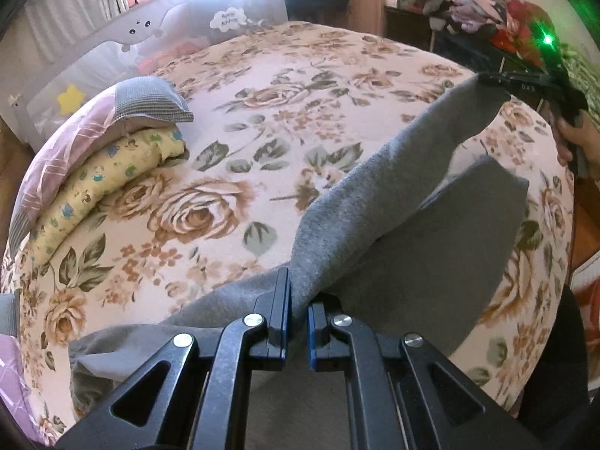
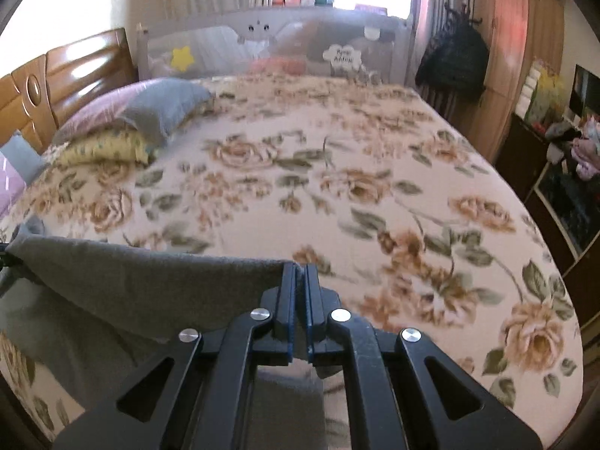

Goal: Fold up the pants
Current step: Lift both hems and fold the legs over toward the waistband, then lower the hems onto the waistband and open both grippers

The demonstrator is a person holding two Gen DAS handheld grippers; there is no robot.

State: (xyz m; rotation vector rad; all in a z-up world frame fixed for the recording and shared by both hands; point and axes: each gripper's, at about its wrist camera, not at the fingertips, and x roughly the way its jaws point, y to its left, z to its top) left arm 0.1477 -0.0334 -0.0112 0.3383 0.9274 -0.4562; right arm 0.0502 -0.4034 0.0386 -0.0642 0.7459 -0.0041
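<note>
Stretching grey pants [image 1: 375, 202] taut between both hand-held grippers, above bed [image 1: 262, 112]

1. The left hand-held gripper [image 1: 299, 302] has its two fingers drawn close, pinching a bunch of the grey pants [image 1: 393, 206] between the blue pads [image 1: 288, 322].
2. The right hand-held gripper [image 2: 300, 292] is likewise clamped, its fingers nearly together on a cloth edge.
3. In the left wrist view, the right hand-held gripper is raised at far right, with the person's hand [image 1: 575, 142] on its grip.
</note>
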